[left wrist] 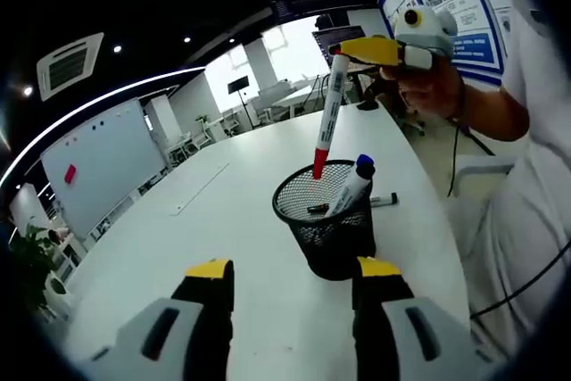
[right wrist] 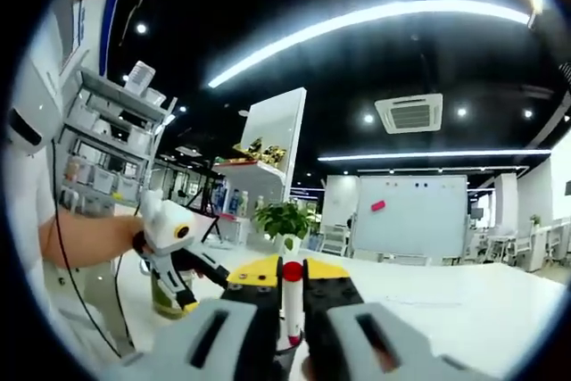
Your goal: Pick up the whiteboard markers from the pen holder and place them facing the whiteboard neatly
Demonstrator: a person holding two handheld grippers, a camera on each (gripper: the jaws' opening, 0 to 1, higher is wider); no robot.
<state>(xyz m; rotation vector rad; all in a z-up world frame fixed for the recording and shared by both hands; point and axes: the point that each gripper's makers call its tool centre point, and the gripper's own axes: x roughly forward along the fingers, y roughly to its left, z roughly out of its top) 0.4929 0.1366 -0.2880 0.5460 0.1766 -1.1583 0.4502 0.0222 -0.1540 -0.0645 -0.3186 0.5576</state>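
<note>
**Lifting a red marker clear of the pen holder**

Hanging nearly upright above the pen holder [left wrist: 328,220], the red marker [left wrist: 327,118] has its red cap pointing down, just over the mesh rim, and its tail end pinched in the right gripper [left wrist: 343,49]. Its long axis runs almost vertical, leaning slightly. Gripping it at the top end probably lets it come straight out without snagging the mesh or the other pens. In the right gripper view the same marker [right wrist: 292,301] stands between the yellow-tipped jaws, which are closed tight on it.

A blue-capped marker [left wrist: 352,186] leans in the holder, cap up and tilted toward the person, with something dark low inside that is too small to name. Another marker [left wrist: 384,200] lies flat on the table [left wrist: 223,220] just behind the holder.

The left gripper [left wrist: 290,274] hovers near the holder, jaws spread wide and holding nothing, likely ready to steady the holder or take the next pen.

The whiteboard [left wrist: 94,162] stands well beyond the table, so the marker must tip from upright to flat, one end toward that board.
</note>
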